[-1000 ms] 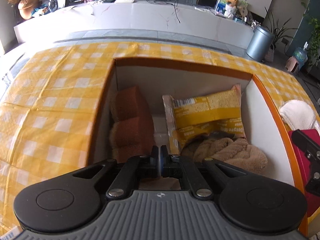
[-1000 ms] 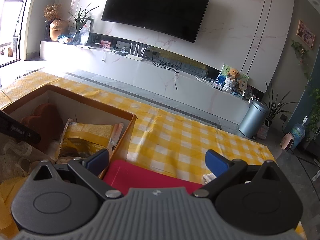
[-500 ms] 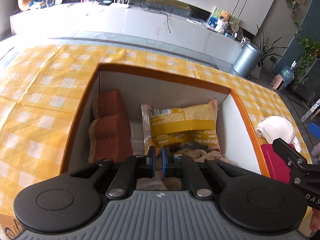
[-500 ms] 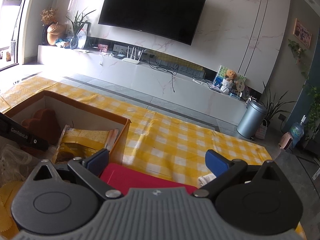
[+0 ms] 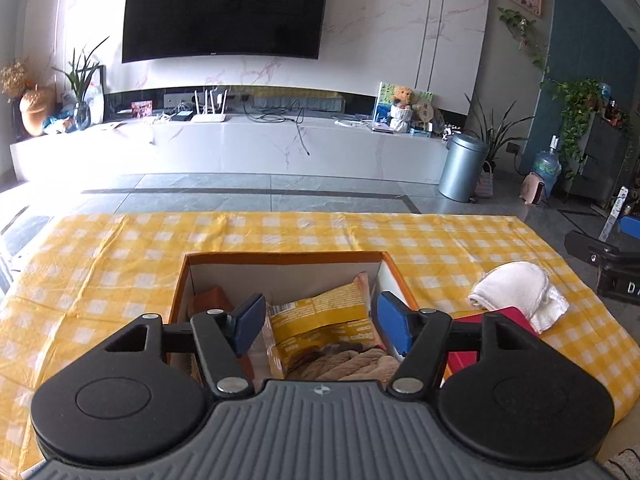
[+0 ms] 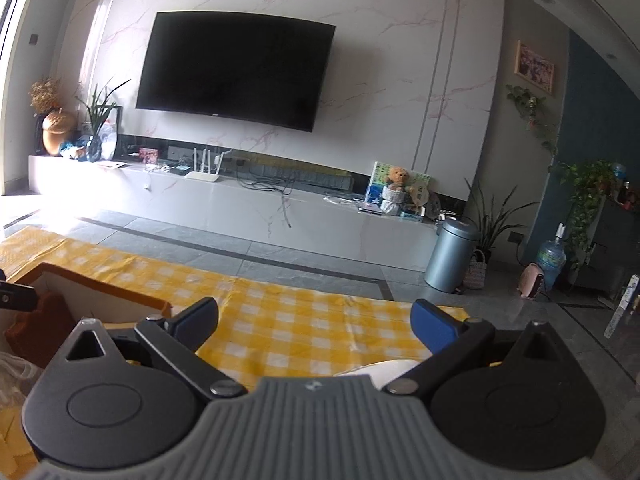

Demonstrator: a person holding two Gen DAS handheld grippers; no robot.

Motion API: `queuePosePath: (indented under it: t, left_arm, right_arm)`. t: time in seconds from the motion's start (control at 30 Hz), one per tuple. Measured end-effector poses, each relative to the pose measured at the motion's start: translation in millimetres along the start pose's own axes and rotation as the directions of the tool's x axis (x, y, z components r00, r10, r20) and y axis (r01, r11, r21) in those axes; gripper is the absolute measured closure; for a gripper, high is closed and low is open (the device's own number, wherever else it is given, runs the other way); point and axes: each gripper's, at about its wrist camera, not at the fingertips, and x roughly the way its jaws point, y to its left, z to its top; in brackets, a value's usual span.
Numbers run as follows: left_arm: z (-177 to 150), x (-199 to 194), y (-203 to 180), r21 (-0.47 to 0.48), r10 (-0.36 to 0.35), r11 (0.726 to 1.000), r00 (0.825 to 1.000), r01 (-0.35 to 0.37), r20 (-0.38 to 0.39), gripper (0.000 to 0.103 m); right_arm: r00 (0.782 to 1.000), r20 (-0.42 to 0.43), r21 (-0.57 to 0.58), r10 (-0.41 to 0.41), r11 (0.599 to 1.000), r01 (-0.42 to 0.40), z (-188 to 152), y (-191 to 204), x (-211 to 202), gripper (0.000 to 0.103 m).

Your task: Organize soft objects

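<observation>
Yellow-checked cloth covers the bench (image 5: 120, 264); in the left view the left tongs (image 5: 320, 322) have just been opening, now wide with nothing between them above the box (image 5: 280, 257), the beige plush (image 5: 352, 362) left inside by the snack bag (image 5: 320, 316). From the right view, the right tongs (image 6: 316, 322) stand wide and empty, so the white towel (image 5: 516, 288) looks next.

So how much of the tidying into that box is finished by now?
Done: the box already holds a brown cushion, a yellow packet and a fluffy tan cloth. In hand: nothing. The left gripper has just been opening with nothing between its pads, and the right gripper is open and empty too. Left: the white rolled towel and a red item beside the box.
</observation>
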Motion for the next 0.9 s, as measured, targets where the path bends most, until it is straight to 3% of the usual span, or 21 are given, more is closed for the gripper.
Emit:
queuePosePath:
  t: [0.2,0.4,0.53,0.7,0.9]
  left_arm:
    - [1.6,-21.2,-20.1,0.03,-0.033,0.999,0.997,0.031,0.066,0.016]
    - [2.5,-34.2,-36.9,-0.001,-0.065,0.998,0.992,0.066,0.109,0.014]
    - [-2.3,-32.1,-51.9,0.045,-0.079,0.996,0.993,0.075,0.087,0.014]
    - [-2.7,-15.9,-78.1,0.078,-0.039,0.996,0.999,0.036,0.03,0.014]
    - [-8.6,-3.1,-105.1,0.145,-0.056,0.988,0.998,0.057,-0.012,0.014]
  right_arm:
    - [0.987,-0.02,0.115,-0.161,0.98,0.162,-4.3,-65.7,-13.8,0.003]
    - [0.954,-0.133,0.186,-0.27,0.938,0.291,-25.5,-113.0,-3.2,0.003]
    - [0.946,-0.217,0.259,-0.241,0.92,0.294,-43.3,-130.5,16.2,0.003]
    - [0.936,-0.3,0.297,-0.186,0.914,0.277,-60.9,-135.2,51.4,0.003]
    - [0.936,-0.343,0.355,-0.083,0.911,0.211,-78.2,-136.9,95.7,0.003]
